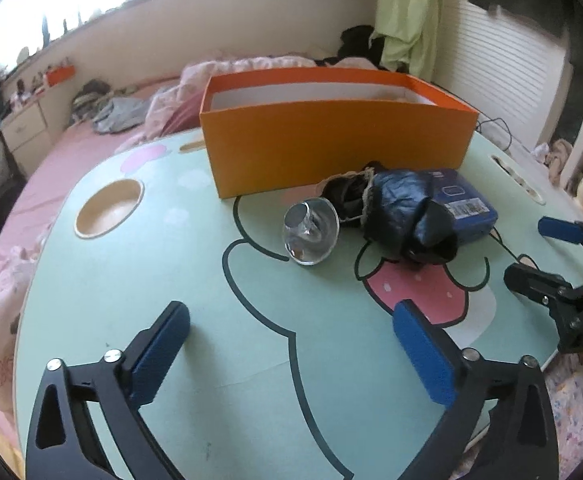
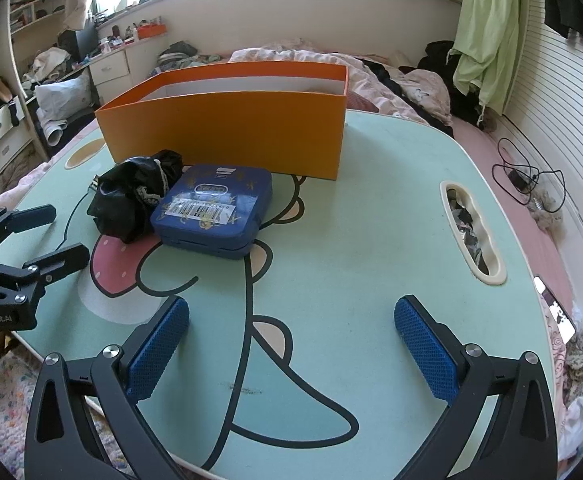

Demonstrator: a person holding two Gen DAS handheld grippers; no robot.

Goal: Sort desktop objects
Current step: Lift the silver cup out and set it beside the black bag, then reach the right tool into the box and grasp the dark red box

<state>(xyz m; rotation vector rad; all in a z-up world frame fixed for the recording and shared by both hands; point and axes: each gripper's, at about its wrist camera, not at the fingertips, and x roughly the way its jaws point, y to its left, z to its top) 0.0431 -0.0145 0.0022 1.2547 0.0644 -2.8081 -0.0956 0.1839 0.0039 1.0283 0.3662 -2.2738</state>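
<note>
Both grippers spread wide over the lap table, nothing between the fingers.

Left gripper (image 1: 291,344) and right gripper (image 2: 291,338) hover over the table (image 2: 371,220) at its near edge. Only the left view shows the glass cup (image 1: 310,230), tipped on its side beside the black bag (image 1: 403,216); from the right that bag hides it. Blue tin (image 2: 213,208) touches the bag, before the orange box (image 2: 227,132) at the far edge; box contents unseen.

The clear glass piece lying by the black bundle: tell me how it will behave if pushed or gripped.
The clear glass piece lies on its side with a round flared rim, so a push would probably roll it in a curve. It looks smooth and glossy, so likely slippery. Being glass-like, it is probably fragile.
</note>
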